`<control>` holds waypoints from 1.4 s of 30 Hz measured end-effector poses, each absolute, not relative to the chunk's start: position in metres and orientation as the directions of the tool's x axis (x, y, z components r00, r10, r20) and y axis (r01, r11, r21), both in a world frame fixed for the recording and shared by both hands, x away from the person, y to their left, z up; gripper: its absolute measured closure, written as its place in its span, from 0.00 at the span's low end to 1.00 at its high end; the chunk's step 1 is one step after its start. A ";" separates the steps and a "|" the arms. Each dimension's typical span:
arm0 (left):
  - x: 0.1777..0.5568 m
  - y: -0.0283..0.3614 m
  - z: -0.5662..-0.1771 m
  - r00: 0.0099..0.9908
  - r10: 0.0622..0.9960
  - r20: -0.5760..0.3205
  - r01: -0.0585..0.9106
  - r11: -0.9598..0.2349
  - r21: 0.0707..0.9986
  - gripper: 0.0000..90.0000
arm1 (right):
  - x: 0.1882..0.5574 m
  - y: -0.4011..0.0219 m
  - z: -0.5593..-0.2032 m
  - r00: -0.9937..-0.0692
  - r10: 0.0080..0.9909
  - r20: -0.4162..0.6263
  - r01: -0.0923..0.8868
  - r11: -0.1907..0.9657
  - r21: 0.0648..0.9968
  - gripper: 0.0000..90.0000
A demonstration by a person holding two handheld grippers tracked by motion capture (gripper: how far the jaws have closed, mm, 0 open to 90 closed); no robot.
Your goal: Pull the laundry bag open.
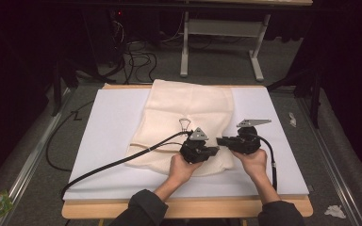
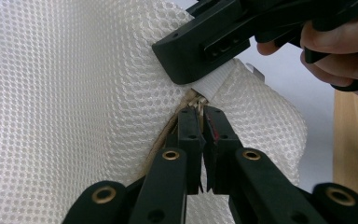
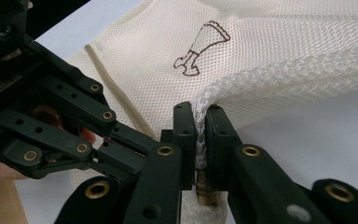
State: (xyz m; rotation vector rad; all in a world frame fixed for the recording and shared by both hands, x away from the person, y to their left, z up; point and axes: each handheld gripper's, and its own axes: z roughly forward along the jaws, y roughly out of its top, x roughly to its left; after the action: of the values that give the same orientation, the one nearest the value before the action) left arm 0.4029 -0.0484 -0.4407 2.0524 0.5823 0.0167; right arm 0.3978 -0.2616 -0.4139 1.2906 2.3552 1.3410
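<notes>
Nearest the high camera, two dark sleeves rise from the bottom edge, each hand carrying a pair of tongs over the near edge of a cream mesh bag [image 1: 184, 113]. That bag lies flat on a white sheet [image 1: 108, 141] covering the table [image 1: 179, 209], stretching from the far edge to near the middle, with a small brown drawing [image 1: 185, 125] on its upper face. Left tongs [image 1: 214, 151] point right and right tongs [image 1: 220, 141] point left, so their tips almost meet at the bag's near right corner. In the left gripper view, the left tongs [image 2: 200, 116] are clenched on a small metal zipper pull [image 2: 196, 103] at the end of a tan zipper line [image 2: 165, 135]. In the right gripper view, the right tongs [image 3: 199, 128] are clenched on the bag's thick white woven edge [image 3: 261, 74], which bunches between the pads. A black cable [image 1: 118, 162] trails left from the left tongs across the sheet.
</notes>
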 end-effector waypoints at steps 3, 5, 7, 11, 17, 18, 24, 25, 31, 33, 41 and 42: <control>0.403 -0.047 -0.441 0.890 0.401 -0.218 0.391 -0.424 0.817 0.96 | 0.397 -0.262 -0.415 -0.621 0.735 0.272 0.609 0.233 0.759 0.95; 0.404 -0.047 -0.441 0.891 0.397 -0.221 0.392 -0.425 0.816 0.96 | 0.396 -0.263 -0.416 -0.619 0.737 0.271 0.610 0.233 0.758 0.95; 0.402 -0.047 -0.440 0.895 0.394 -0.209 0.379 -0.427 0.821 0.96 | 0.396 -0.264 -0.415 -0.620 0.737 0.269 0.609 0.237 0.757 0.95; 0.401 -0.044 -0.438 0.899 0.396 -0.189 0.367 -0.444 0.818 0.96 | 0.395 -0.264 -0.414 -0.624 0.737 0.261 0.605 0.243 0.758 0.95; 0.402 -0.043 -0.438 0.900 0.393 -0.188 0.366 -0.446 0.817 0.96 | 0.395 -0.265 -0.415 -0.622 0.736 0.269 0.609 0.238 0.757 0.95; 0.402 -0.043 -0.438 0.901 0.391 -0.188 0.365 -0.449 0.816 0.96 | 0.395 -0.265 -0.416 -0.621 0.736 0.270 0.610 0.238 0.756 0.95; 0.402 -0.041 -0.438 0.900 0.399 -0.175 0.362 -0.460 0.811 0.96 | 0.395 -0.268 -0.416 -0.622 0.736 0.269 0.608 0.237 0.758 0.95; 0.402 -0.041 -0.438 0.901 0.399 -0.172 0.359 -0.460 0.812 0.96 | 0.395 -0.268 -0.416 -0.622 0.735 0.269 0.609 0.238 0.757 0.95; 0.402 -0.040 -0.439 0.899 0.399 -0.181 0.365 -0.454 0.813 0.96 | 0.395 -0.268 -0.416 -0.620 0.737 0.271 0.612 0.238 0.754 0.95; 0.402 -0.038 -0.438 0.898 0.404 -0.176 0.364 -0.456 0.812 0.96 | 0.395 -0.268 -0.416 -0.617 0.739 0.271 0.614 0.236 0.754 0.95; 0.403 -0.034 -0.439 0.896 0.404 -0.185 0.371 -0.452 0.811 0.96 | 0.395 -0.269 -0.416 -0.617 0.738 0.274 0.615 0.235 0.753 0.95; 0.403 -0.034 -0.439 0.896 0.406 -0.181 0.370 -0.455 0.810 0.96 | 0.395 -0.269 -0.416 -0.617 0.738 0.273 0.614 0.235 0.753 0.95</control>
State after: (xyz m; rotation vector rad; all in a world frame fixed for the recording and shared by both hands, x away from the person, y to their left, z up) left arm 0.4026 -0.0338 -0.4393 2.0894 0.5575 0.0469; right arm 0.3949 -0.2692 -0.4159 1.3001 2.3551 1.3313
